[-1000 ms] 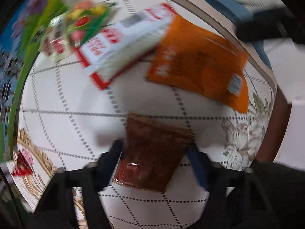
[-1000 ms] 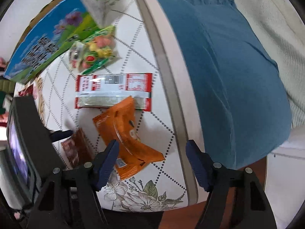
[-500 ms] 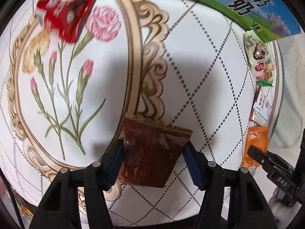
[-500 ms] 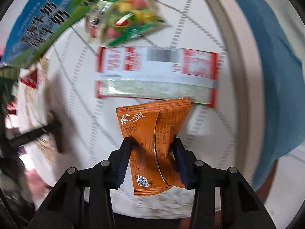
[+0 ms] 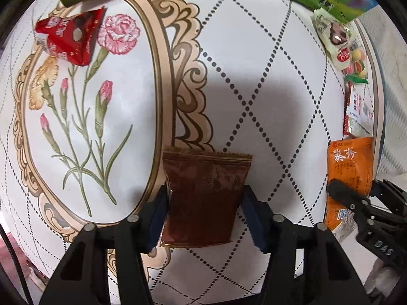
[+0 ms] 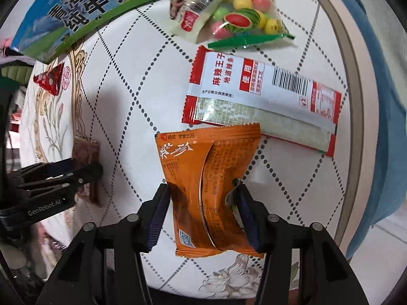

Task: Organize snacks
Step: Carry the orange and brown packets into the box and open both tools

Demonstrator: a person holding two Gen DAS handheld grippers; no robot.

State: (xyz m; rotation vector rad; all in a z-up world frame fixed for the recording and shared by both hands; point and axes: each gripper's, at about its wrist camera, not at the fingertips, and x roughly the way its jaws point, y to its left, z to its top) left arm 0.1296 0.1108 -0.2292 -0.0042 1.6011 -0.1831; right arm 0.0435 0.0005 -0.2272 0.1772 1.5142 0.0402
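A brown packet [image 5: 206,175] hangs between the pads of my left gripper [image 5: 203,198], over the edge of the flower medallion on the white tablecloth [image 5: 254,63]. The jaws are closing and the pads press on its sides. My right gripper [image 6: 202,195] pinches an orange packet [image 6: 198,160] at its waist, creasing it, as its jaws are opening slightly. In the right wrist view the left gripper [image 6: 84,170] and brown packet [image 6: 86,150] sit at the left. The orange packet [image 5: 351,162] appears at the right edge of the left wrist view.
A red triangular packet [image 5: 68,35] lies at the medallion's far left. A long red-and-white packet [image 6: 262,104] and a fruit-candy bag [image 6: 236,12] lie beyond the orange one. A green-and-blue milk carton [image 6: 76,7] borders the far side. Blue cloth [image 6: 368,76] lies past the table rim [image 6: 328,38].
My left gripper rolled and carried the brown packet away from the other snacks to the flower medallion. My right gripper came down over the orange packet and closed on it.
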